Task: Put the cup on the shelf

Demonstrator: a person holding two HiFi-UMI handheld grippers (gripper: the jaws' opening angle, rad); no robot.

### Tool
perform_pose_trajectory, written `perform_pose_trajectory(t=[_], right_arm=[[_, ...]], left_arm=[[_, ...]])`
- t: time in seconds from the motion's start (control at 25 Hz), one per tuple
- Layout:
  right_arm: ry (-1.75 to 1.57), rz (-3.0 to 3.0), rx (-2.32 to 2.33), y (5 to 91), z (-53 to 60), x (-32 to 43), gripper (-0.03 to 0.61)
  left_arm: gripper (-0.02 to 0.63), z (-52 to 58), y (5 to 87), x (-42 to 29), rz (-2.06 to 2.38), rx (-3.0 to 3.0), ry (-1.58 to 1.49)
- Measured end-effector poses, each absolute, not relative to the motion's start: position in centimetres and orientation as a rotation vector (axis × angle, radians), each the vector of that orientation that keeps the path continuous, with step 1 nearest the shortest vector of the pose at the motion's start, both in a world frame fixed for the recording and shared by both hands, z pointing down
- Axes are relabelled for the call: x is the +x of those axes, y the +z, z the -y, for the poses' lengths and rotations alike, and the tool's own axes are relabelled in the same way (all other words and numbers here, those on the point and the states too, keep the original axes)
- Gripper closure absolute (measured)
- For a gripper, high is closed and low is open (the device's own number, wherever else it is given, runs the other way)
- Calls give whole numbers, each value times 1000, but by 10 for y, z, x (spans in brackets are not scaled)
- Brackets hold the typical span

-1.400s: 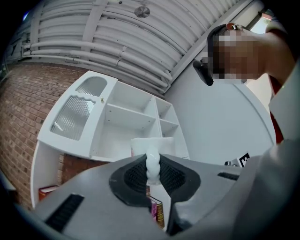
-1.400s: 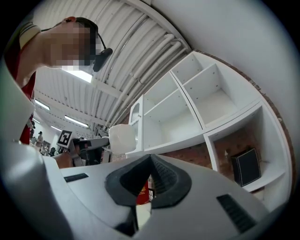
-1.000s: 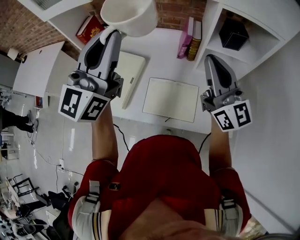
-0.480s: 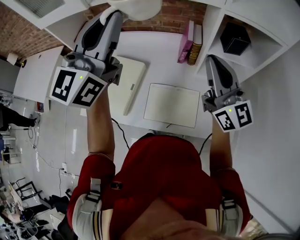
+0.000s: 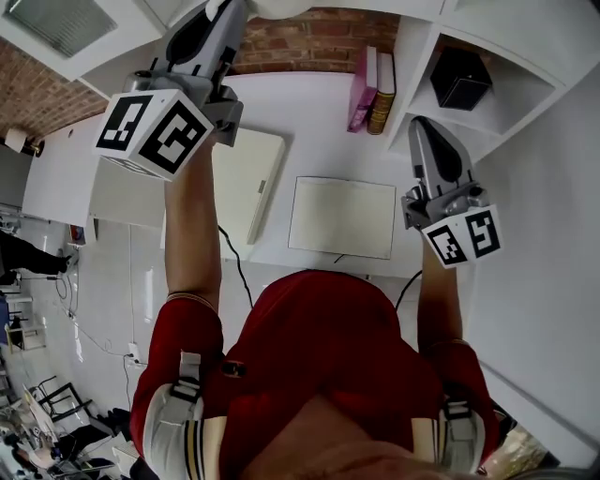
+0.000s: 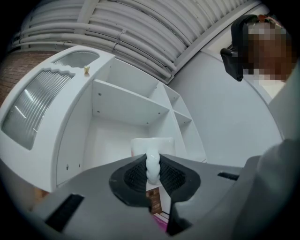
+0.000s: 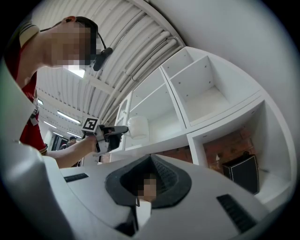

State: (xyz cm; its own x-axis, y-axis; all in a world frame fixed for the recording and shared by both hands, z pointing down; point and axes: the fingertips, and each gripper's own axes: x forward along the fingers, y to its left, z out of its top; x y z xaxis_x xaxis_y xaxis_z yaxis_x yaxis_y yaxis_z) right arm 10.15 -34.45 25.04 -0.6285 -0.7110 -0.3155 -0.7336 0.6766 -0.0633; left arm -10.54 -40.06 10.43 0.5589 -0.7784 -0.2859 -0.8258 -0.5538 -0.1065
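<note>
A white cup (image 6: pixel 151 146) hangs in front of an open white shelf compartment (image 6: pixel 123 102). My left gripper (image 6: pixel 152 163) is shut on its handle, which stands upright between the black pads. The right gripper view shows the cup (image 7: pixel 137 127) held level inside the shelf unit, just above a shelf board (image 7: pixel 161 135), with the left gripper (image 7: pixel 119 132) behind it. In the head view the left gripper (image 5: pixel 228 7) reaches to the top edge and the cup is almost wholly cut off. My right gripper (image 5: pixel 423 124) hovers over the desk's right side, shut and holding nothing.
On the white desk (image 5: pixel 309 122) lie an open notebook (image 5: pixel 342 217) and a closed cream book (image 5: pixel 246 178). Upright books (image 5: pixel 367 89) lean against the shelf's side. A black box (image 5: pixel 461 77) sits in a lower cubby at right. Brick wall shows behind.
My left gripper has risen and moved away with the cup, which has slid out past the head view's top edge. The right gripper has barely moved.
</note>
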Motion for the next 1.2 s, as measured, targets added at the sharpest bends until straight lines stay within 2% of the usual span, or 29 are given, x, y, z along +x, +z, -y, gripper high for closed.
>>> perform_pose_trajectory(t=[0.6,1.2], right_arm=[[76,-2557,-1240,263,354,121,581],[31,-2527,-1267,273,353,124,581]], left_arm=[[568,473,111,-96,-1403,-2623,198],[566,494,113,-95,-1471,-2668,144]])
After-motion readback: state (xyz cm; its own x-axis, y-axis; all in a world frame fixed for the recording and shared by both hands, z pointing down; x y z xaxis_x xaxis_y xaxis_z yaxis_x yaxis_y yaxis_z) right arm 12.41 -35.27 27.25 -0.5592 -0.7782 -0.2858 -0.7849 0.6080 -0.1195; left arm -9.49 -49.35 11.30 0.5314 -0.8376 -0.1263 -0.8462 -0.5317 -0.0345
